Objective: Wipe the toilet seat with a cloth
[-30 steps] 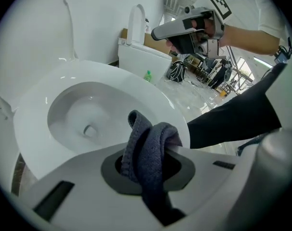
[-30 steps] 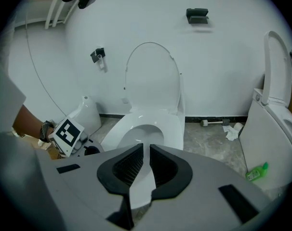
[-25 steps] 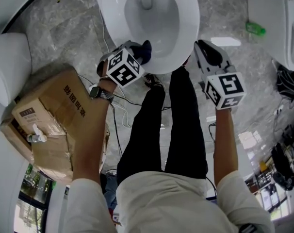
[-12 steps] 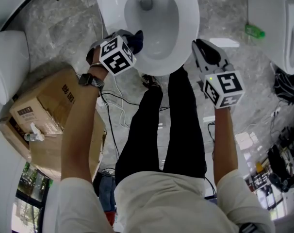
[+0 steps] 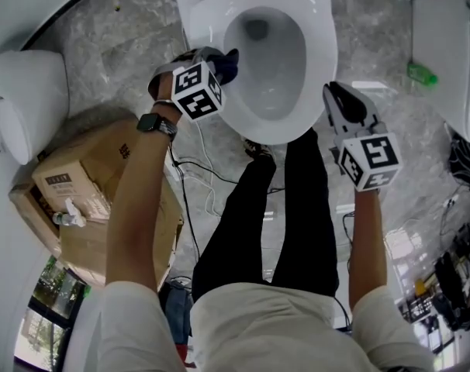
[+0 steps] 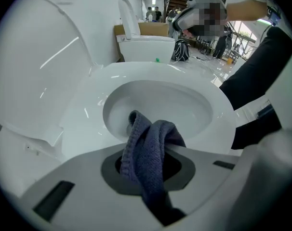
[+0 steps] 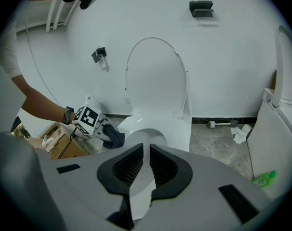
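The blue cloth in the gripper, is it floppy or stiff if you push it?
Probably floppy: the cloth bunches in soft folds where the left gripper pinches it. It seems light, since that one pinch carries the whole bunch. Its knobbly weave would likely drag rather than slip on the glossy toilet seat.

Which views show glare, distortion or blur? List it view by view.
Head view: even light, sharp, with one bright reflection on the floor beside the right gripper. Left gripper view: fisheye bending, dark corners, glare streaks on the raised lid, the cloth crisp. Right gripper view: fisheye curves the wall, dark corners.
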Motion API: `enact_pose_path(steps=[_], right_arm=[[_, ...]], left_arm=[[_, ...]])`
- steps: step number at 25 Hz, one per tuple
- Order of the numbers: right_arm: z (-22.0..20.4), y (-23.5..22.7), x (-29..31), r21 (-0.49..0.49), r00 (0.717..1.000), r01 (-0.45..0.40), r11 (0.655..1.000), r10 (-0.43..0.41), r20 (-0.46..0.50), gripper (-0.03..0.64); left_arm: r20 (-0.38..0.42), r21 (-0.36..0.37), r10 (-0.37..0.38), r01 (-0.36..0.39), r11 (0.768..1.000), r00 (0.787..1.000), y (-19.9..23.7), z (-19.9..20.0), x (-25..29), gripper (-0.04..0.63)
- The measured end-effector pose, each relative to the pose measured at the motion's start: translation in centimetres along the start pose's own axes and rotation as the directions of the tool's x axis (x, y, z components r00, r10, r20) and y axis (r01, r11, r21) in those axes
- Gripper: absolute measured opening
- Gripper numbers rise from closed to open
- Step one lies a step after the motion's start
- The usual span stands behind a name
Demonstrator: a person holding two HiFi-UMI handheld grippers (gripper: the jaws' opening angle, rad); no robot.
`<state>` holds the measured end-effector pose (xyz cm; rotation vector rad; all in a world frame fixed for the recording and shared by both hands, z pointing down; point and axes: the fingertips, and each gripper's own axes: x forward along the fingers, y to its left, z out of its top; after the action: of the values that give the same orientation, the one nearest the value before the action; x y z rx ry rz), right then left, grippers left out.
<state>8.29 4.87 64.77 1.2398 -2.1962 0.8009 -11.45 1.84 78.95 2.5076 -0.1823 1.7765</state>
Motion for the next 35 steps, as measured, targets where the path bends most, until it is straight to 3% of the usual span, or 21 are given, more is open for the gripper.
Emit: enact_pose_path(steps=[8, 21, 27, 35], right_arm=[[0.5, -1.0, 1.2, 0.023, 1.0, -0.014, 1.0, 0.015, -0.017, 0.061], [4.8, -3.8, 4.4, 0.022, 0.996, -0.081, 0.996, 0.081, -0.035, 0.061], [6.3, -5.0, 5.9, 0.075, 0.99, -0.135, 0.988, 0.137, -0.028, 0.061], [7.5, -7.0, 7.6, 0.059, 0.988, -0.141, 0.988, 0.144, -0.05, 0.061]], left_arm=[[-0.023, 0.016, 0.021, -0.021, 1.0, 1.0, 3.8, 0.0, 0.0, 0.043], [-0.069, 0.098, 0.022, -0.015, 0.995, 0.997, 9.1, 1.5, -0.1, 0.046], [-0.019, 0.212, 0.092, -0.086, 0.973, 0.996, 11.7, 2.6, -0.7, 0.049], [0.101, 0.204, 0.132, -0.15, 0.967, 0.986, 14.8, 5.7, -0.8, 0.049]])
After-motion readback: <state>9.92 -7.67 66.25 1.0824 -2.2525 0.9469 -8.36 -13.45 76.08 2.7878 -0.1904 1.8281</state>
